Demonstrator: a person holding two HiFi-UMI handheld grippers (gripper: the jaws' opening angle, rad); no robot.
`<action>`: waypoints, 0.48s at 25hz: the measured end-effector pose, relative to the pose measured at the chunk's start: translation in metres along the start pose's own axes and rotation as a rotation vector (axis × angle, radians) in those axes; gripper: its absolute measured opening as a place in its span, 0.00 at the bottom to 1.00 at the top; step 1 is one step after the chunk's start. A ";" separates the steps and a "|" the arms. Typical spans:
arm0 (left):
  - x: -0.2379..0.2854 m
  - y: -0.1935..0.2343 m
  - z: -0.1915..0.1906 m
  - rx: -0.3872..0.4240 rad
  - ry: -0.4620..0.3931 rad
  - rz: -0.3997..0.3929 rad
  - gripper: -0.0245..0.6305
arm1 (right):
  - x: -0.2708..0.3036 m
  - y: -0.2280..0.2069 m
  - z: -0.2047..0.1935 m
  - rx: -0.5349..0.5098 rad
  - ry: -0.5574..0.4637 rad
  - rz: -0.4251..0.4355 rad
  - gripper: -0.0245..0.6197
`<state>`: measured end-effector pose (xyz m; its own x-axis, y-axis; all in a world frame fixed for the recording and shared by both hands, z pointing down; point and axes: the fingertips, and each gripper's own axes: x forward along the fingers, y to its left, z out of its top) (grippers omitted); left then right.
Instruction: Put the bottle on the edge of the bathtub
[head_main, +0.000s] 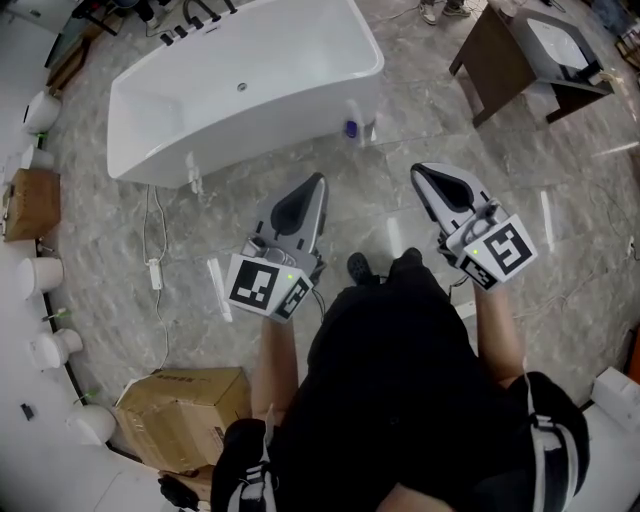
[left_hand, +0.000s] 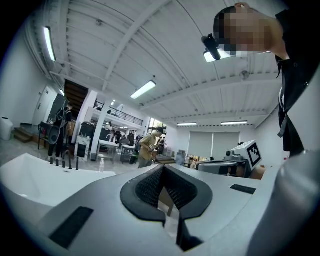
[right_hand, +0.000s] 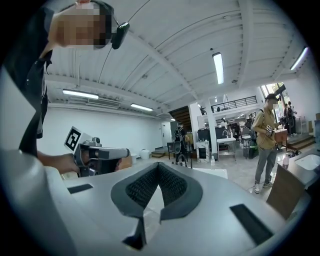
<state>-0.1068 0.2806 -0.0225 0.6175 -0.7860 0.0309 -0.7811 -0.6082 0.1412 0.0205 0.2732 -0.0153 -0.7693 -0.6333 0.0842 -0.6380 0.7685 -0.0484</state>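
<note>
The white bathtub (head_main: 150, 165) stands on the grey floor at the top of the head view. A small clear bottle (head_main: 352, 120) stands at its near right rim. The same bottle shows far off on the tub's edge as bottle (left_hand: 101, 164) in the left gripper view and bottle (right_hand: 212, 161) in the right gripper view. My left gripper (head_main: 318, 182) and right gripper (head_main: 420, 172) hang side by side over the floor, short of the tub and apart from the bottle. The left gripper (left_hand: 162, 169) and right gripper (right_hand: 159, 166) are both shut with nothing between their jaws.
A wooden vanity with a sink (head_main: 500, 55) stands at the top right. Cardboard boxes (head_main: 185, 400) and white fixtures (head_main: 40, 275) line the left side. A cable (head_main: 155, 265) lies on the floor. A person in a tan jacket (right_hand: 267, 145) stands beyond the tub.
</note>
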 end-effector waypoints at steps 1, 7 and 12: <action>-0.003 -0.002 0.000 0.001 -0.001 0.004 0.05 | -0.002 0.002 -0.001 0.000 0.000 0.003 0.06; -0.020 -0.008 -0.003 0.009 0.004 0.028 0.05 | -0.009 0.011 -0.003 -0.008 -0.006 0.011 0.06; -0.030 -0.016 -0.007 0.020 0.008 0.037 0.05 | -0.017 0.018 -0.005 -0.016 -0.010 0.009 0.06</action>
<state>-0.1117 0.3148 -0.0190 0.5890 -0.8070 0.0441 -0.8050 -0.5810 0.1202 0.0224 0.2979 -0.0130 -0.7752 -0.6274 0.0735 -0.6306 0.7754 -0.0329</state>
